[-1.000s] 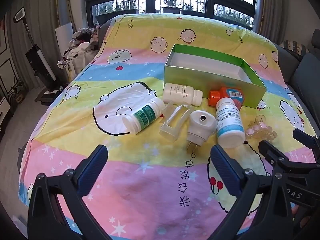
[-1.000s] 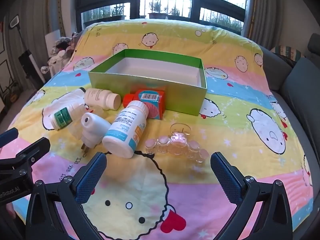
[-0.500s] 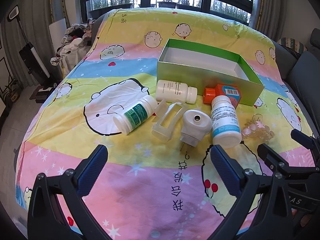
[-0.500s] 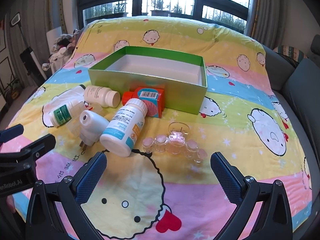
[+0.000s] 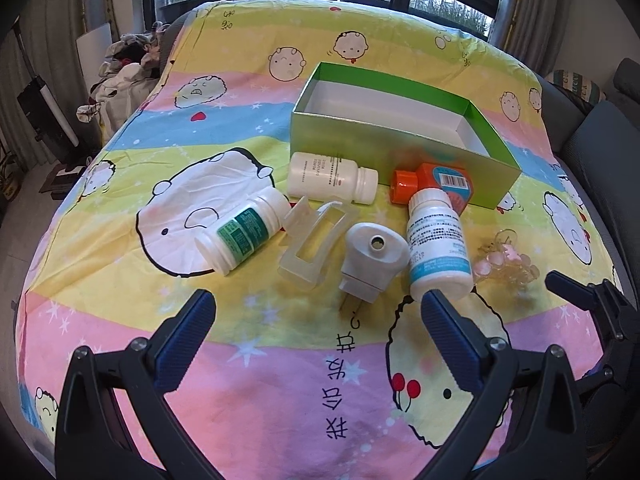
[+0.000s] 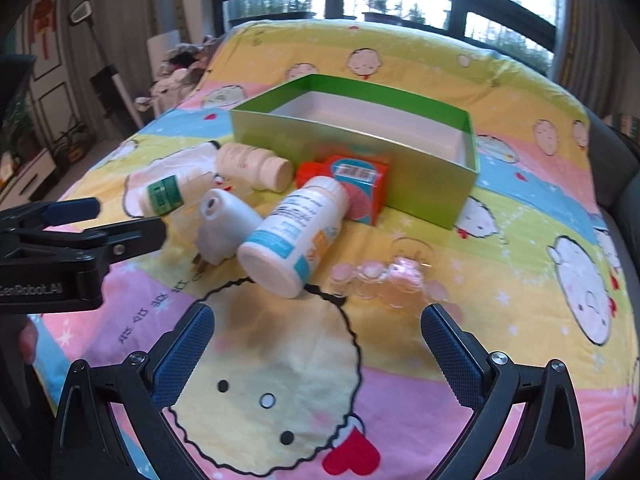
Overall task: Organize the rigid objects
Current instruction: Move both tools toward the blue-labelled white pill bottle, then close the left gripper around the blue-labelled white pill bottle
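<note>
An empty green box (image 5: 400, 136) (image 6: 352, 148) stands on the cartoon bedsheet. In front of it lie a plain white bottle (image 5: 330, 176) (image 6: 254, 164), a green-label bottle (image 5: 242, 234) (image 6: 164, 196), a blue-label bottle (image 5: 438, 242) (image 6: 296, 232), an orange container (image 5: 436, 186) (image 6: 356, 184), a white plug adapter (image 5: 374, 258) (image 6: 224, 232), a translucent clip (image 5: 316, 236) and a clear hair claw (image 5: 506, 262) (image 6: 392, 276). My left gripper (image 5: 316, 336) is open just short of the adapter. My right gripper (image 6: 316, 344) is open, nearer than the blue-label bottle and hair claw.
The bed drops off at the left toward a floor with a clothes pile (image 5: 120, 72) and a vacuum (image 5: 40, 108). A grey sofa (image 5: 600, 140) runs along the right. Windows stand behind the bed. The left gripper's body (image 6: 60, 248) crosses the right wrist view at left.
Both grippers have moved closer to the objects, which look larger now. The right wrist view has swung and tilted, with the left gripper further into it. No object has moved.
</note>
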The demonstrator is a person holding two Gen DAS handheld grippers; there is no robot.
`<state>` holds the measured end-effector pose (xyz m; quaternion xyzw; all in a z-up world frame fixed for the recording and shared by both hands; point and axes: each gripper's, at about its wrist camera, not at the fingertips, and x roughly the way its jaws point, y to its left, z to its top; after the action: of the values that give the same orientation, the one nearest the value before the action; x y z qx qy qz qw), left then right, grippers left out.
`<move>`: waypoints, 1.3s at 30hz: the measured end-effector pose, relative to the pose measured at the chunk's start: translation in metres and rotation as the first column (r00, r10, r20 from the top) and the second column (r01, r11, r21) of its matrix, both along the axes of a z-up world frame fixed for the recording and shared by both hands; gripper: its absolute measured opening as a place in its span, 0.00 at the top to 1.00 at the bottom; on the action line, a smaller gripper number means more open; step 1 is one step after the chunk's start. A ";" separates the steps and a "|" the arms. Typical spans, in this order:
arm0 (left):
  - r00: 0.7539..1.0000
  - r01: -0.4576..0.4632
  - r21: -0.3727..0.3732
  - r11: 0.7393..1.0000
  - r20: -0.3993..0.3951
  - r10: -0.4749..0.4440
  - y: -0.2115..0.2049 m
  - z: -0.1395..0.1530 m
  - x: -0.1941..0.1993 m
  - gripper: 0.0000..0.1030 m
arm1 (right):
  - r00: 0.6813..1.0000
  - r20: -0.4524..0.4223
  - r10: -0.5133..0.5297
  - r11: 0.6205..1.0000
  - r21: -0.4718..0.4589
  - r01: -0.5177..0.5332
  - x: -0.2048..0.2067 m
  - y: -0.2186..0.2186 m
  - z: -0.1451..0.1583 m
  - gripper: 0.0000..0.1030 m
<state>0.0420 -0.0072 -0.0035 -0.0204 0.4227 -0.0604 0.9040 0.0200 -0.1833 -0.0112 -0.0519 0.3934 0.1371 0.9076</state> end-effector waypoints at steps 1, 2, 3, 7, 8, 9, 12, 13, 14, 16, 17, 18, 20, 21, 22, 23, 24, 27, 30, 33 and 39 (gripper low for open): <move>1.000 0.006 -0.002 1.000 -0.001 -0.006 -0.001 0.000 0.001 0.01 | 1.000 -0.003 0.024 0.999 0.028 -0.023 0.000 -0.001 0.000 0.00; 1.000 0.012 -0.004 1.000 -0.003 -0.012 -0.002 -0.001 0.002 0.01 | 0.999 -0.002 0.035 0.999 0.042 -0.035 0.000 0.000 -0.001 0.00; 1.000 0.016 -0.005 1.000 -0.004 -0.016 -0.003 -0.001 0.003 0.01 | 0.999 0.002 0.047 0.998 0.052 -0.047 0.000 0.000 -0.001 0.00; 0.999 0.030 -0.012 0.999 -0.014 -0.031 -0.007 -0.002 0.008 0.01 | 0.997 0.003 0.073 0.995 0.072 -0.073 0.001 0.002 -0.004 0.06; 0.999 0.035 -0.015 0.999 -0.018 -0.035 -0.007 -0.003 0.010 0.01 | 0.997 -0.004 0.081 0.993 0.085 -0.081 0.002 0.002 -0.005 0.09; 0.999 0.038 -0.019 0.999 -0.022 -0.039 -0.008 -0.004 0.011 0.01 | 0.996 -0.011 0.090 0.991 0.097 -0.088 0.003 0.002 -0.006 0.09; 0.998 0.047 -0.023 0.999 -0.037 -0.048 -0.009 -0.006 0.014 0.01 | 0.993 -0.027 0.117 0.986 0.119 -0.113 0.007 0.008 -0.011 0.13; 0.998 0.049 -0.023 0.999 -0.039 -0.049 -0.008 -0.007 0.015 0.01 | 0.991 -0.031 0.132 0.983 0.134 -0.127 0.007 0.010 -0.012 0.18; 0.998 0.049 -0.026 0.998 -0.039 -0.050 -0.008 -0.007 0.016 0.01 | 0.989 -0.032 0.147 0.979 0.150 -0.141 0.007 0.012 -0.012 0.22; 0.998 0.047 -0.032 0.998 -0.039 -0.049 -0.005 -0.007 0.017 0.01 | 0.983 -0.037 0.181 0.966 0.192 -0.170 0.008 0.017 -0.014 0.24; 0.998 0.047 -0.034 0.998 -0.039 -0.049 -0.004 -0.008 0.018 0.01 | 0.980 -0.041 0.192 0.962 0.205 -0.180 0.008 0.019 -0.015 0.24; 0.998 0.050 -0.039 0.998 -0.040 -0.052 -0.003 -0.008 0.020 0.01 | 0.979 -0.044 0.201 0.959 0.212 -0.187 0.009 0.023 -0.016 0.24; 0.998 0.052 -0.043 0.998 -0.040 -0.054 -0.001 -0.009 0.022 0.01 | 0.974 -0.052 0.222 0.950 0.234 -0.205 0.011 0.029 -0.020 0.29; 0.998 0.051 -0.039 0.998 -0.042 -0.053 -0.001 -0.010 0.023 0.01 | 0.972 -0.058 0.229 0.947 0.242 -0.209 0.013 0.031 -0.021 0.32; 0.998 0.053 -0.036 0.998 -0.044 -0.055 -0.001 -0.011 0.025 0.01 | 0.968 -0.068 0.240 0.943 0.254 -0.216 0.015 0.035 -0.024 0.35; 0.997 0.056 -0.032 0.998 -0.047 -0.058 0.000 -0.012 0.026 0.01 | 0.966 -0.075 0.247 0.940 0.261 -0.220 0.017 0.037 -0.025 0.36; 0.997 0.060 -0.031 0.998 -0.049 -0.062 0.000 -0.013 0.028 0.01 | 0.964 -0.082 0.253 0.938 0.266 -0.223 0.019 0.041 -0.028 0.36; 0.995 0.080 -0.046 0.996 -0.053 -0.082 0.001 -0.015 0.034 0.01 | 0.959 -0.096 0.268 0.934 0.271 -0.233 0.026 0.053 -0.036 0.37; 0.993 0.104 -0.067 0.992 -0.052 -0.108 0.003 -0.017 0.037 0.01 | 0.959 -0.107 0.262 0.937 0.267 -0.227 0.036 0.061 -0.042 0.42; 0.989 0.131 -0.076 0.989 -0.055 -0.135 0.002 -0.021 0.040 0.02 | 0.964 -0.110 0.240 0.939 0.278 -0.202 0.045 0.061 -0.043 0.45; 0.979 0.188 -0.106 0.977 -0.055 -0.194 -0.004 -0.024 0.046 0.08 | 0.972 -0.118 0.205 0.944 0.287 -0.165 0.056 0.058 -0.044 0.53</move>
<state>0.0875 -0.0116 -0.0279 -0.0269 0.4483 -0.1674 0.8777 0.0763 -0.1257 -0.0547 0.0480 0.4295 0.2787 0.8577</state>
